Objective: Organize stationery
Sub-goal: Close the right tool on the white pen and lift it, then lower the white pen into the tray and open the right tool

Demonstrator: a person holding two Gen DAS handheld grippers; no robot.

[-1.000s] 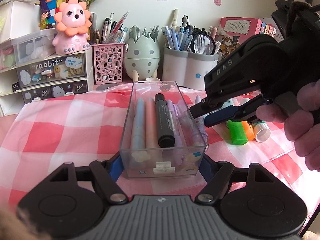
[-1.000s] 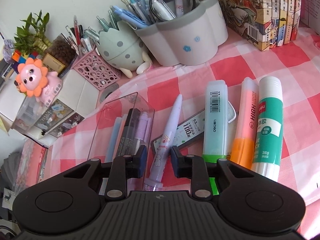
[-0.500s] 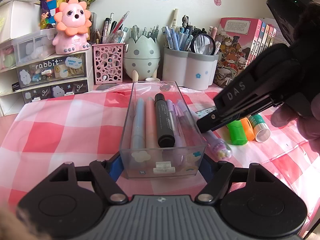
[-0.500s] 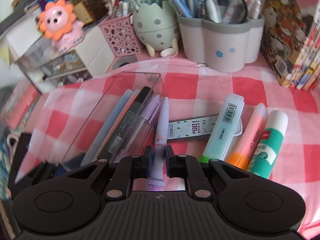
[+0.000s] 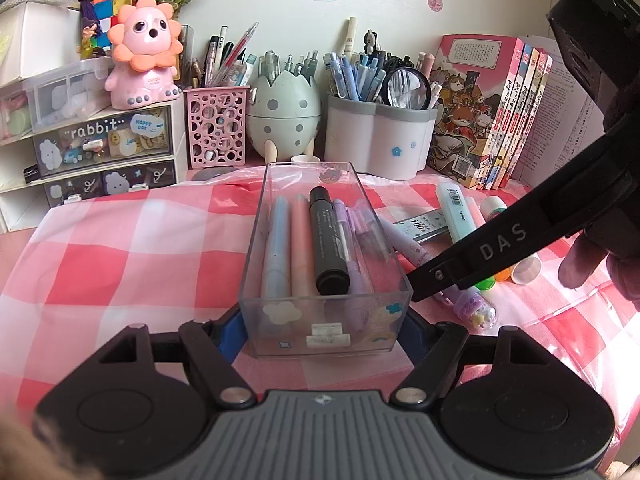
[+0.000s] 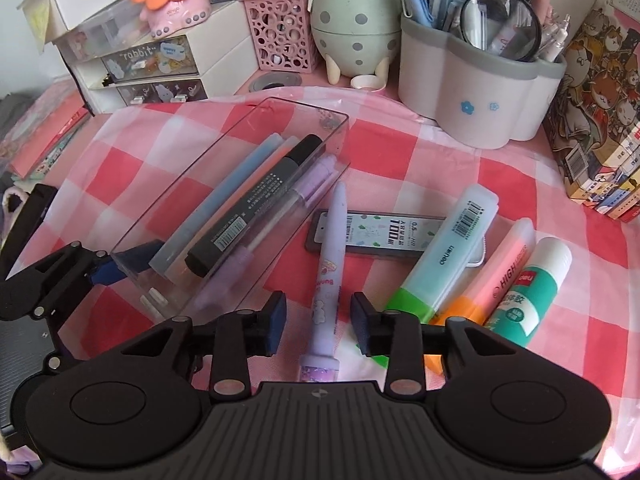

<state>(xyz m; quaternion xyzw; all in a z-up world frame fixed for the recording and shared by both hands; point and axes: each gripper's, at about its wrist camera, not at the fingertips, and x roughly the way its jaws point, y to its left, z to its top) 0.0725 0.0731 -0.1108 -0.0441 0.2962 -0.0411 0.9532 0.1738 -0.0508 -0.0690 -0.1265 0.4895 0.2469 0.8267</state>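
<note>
A clear plastic tray (image 5: 325,332) holds a blue pen, a pink pen, a black marker (image 5: 326,240) and purple pens. My left gripper (image 5: 323,330) is shut on the tray's near end; the tray (image 6: 132,248) also shows in the right wrist view. A lilac pen (image 6: 331,272) lies on the checked cloth just right of the tray. My right gripper (image 6: 319,318) is open with its jaws either side of that pen, not touching it. Its arm crosses the left wrist view (image 5: 500,244).
Right of the pen lie a lead-refill case (image 6: 384,236), a green highlighter (image 6: 448,248), an orange highlighter (image 6: 500,268) and a glue stick (image 6: 532,292). Pen cups (image 6: 476,84), an egg holder (image 6: 352,28), drawers (image 6: 148,68) and books (image 6: 600,100) line the back.
My right gripper closed on the lilac pen half a second ago and has now opened, with the pen lying on the cloth beside the tray. The left gripper and tray stayed still.
</note>
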